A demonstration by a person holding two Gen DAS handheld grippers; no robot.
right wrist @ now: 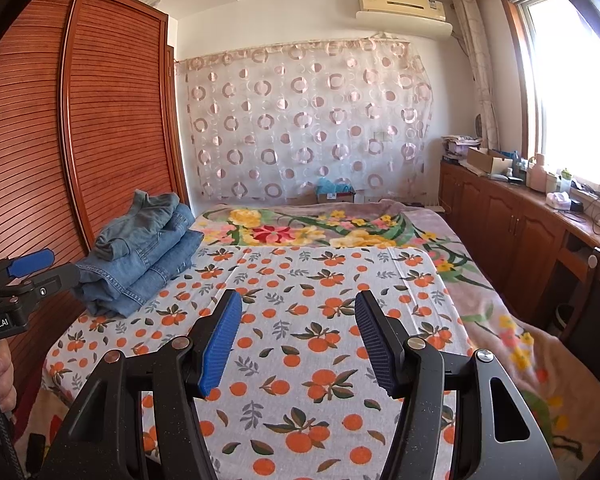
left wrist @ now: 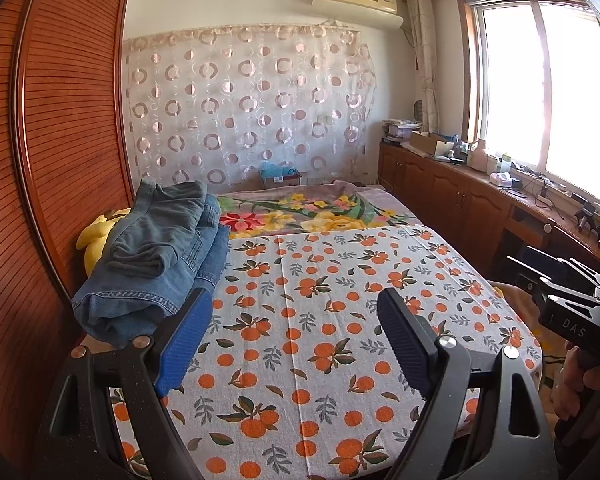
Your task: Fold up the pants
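Our left gripper [left wrist: 296, 320] and right gripper [right wrist: 298, 328] hang side by side above the orange-print cloth [right wrist: 320, 320], jaws parted and nothing between the blue pads [right wrist: 220, 344] of either. We hold both tilted slightly downward, pointing up the length of the bed, each gripped from below by a hand [right wrist: 0, 372] at the frame's edge; neither touches fabric. The pants, a stack of folded jeans [left wrist: 156, 256], sit at the cloth's left edge beside the slatted wooden wardrobe [left wrist: 60, 140], with something yellow [left wrist: 96, 236] tucked behind them, possibly a soft toy, though too little of it shows to say. We judge the stack was set aside there to leave the middle of the cloth free as a working surface, and the open, empty jaws fit either a fold just finished or a next pair awaited. Beyond the cloth lies a floral blanket [right wrist: 320, 228]; a circle-patterned curtain [right wrist: 300, 120] covers the far wall, and a cluttered cabinet counter [right wrist: 540, 200] runs under the window [right wrist: 572, 80].
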